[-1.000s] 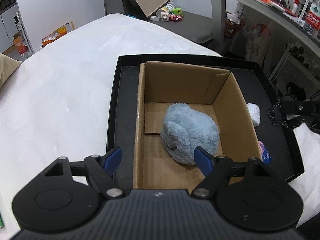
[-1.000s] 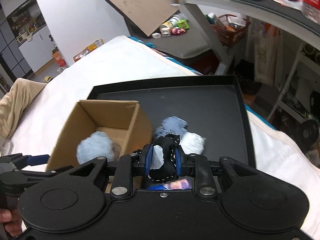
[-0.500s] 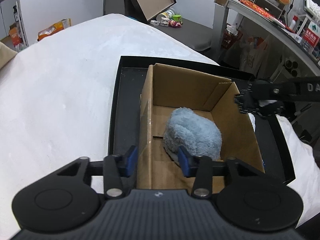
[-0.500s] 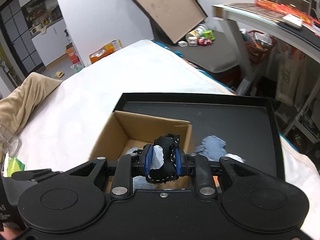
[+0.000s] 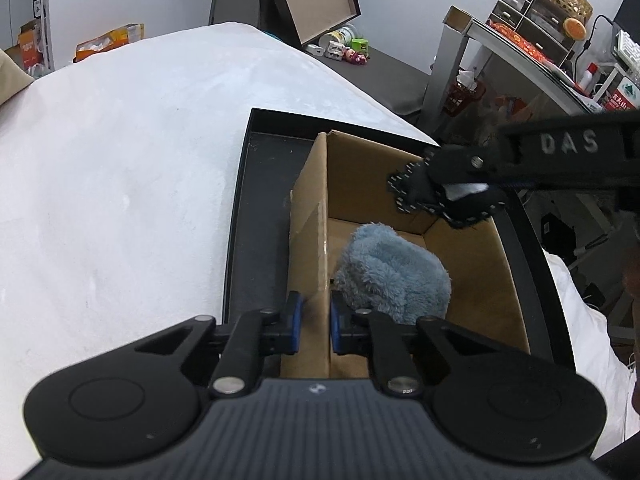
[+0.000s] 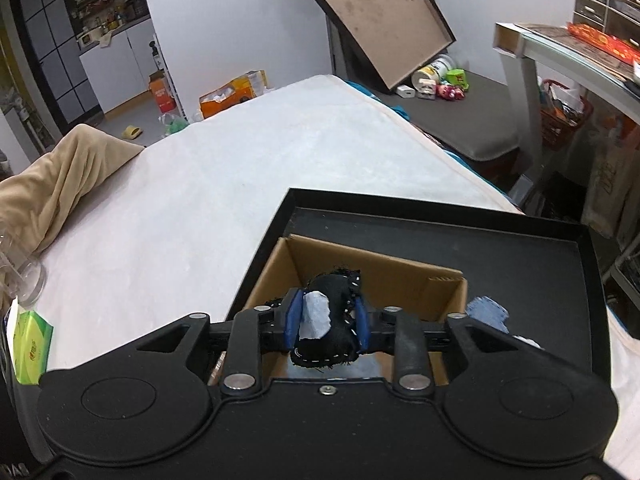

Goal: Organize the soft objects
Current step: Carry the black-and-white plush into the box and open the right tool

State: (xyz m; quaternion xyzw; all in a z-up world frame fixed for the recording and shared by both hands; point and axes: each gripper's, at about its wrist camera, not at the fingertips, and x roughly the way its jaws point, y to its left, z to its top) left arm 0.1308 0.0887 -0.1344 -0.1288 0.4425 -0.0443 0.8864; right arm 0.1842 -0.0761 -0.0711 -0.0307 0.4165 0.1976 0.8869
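A brown cardboard box (image 5: 472,264) stands in a shallow black tray (image 5: 239,200) on a white sheet. Inside it lies a fluffy light-blue plush (image 5: 394,276). My left gripper (image 5: 314,322) is shut on the box's left wall (image 5: 310,236), one pad on each side. My right gripper (image 6: 326,318) hangs over the box (image 6: 400,280) with a black soft toy (image 6: 334,320) with white stitching between its pads; its jaws are opening, the pads still touching the toy. In the left wrist view the same toy (image 5: 436,200) hovers above the box's far right corner.
Blue (image 6: 486,312) and white (image 6: 524,340) soft pieces lie on the tray (image 6: 520,264) right of the box. A beige cloth (image 6: 60,184), a clear cup (image 6: 24,280) and a green pack (image 6: 30,344) sit at the sheet's left. A desk (image 5: 520,48) stands beyond the tray.
My left gripper's jaws closed from wide apart onto the box's left wall. My right gripper carried the black toy leftward from beside the box to above it.
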